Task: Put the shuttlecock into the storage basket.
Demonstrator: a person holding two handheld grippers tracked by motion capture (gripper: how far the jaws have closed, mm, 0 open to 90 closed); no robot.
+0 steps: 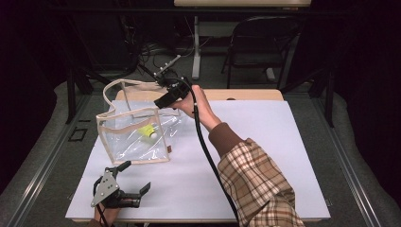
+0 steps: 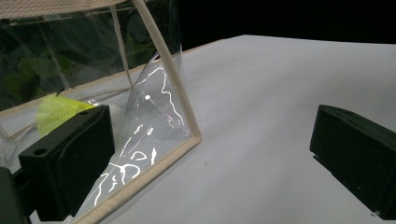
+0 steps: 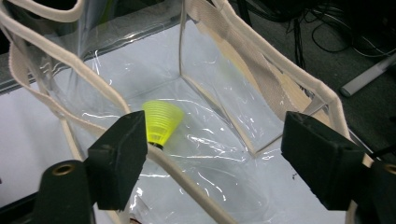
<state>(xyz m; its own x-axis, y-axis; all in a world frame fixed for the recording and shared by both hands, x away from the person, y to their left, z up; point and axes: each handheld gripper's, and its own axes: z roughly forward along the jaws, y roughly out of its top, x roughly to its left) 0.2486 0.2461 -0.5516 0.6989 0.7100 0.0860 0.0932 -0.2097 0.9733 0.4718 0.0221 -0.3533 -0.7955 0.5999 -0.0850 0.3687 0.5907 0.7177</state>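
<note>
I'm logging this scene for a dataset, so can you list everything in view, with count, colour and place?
Clear plastic tote bag with beige fabric trim: one, transparent and beige, far left of the table.
Yellow shuttlecock with white tip: one, inside the bag.
White table surface: one, centre.
Black folding chair: one, on the floor beyond the table.
Left gripper: one, black, open, near left edge.
Right gripper: one, black, open, above the bag's mouth.
Plaid sleeve: one, brown and cream, lower right.

Likely a lab, we judge: dark curtains (image 1: pixel 28 56), floor cables (image 1: pixel 142 52), folding chair (image 1: pixel 257 42), white-topped table (image 1: pixel 265 156).
</note>
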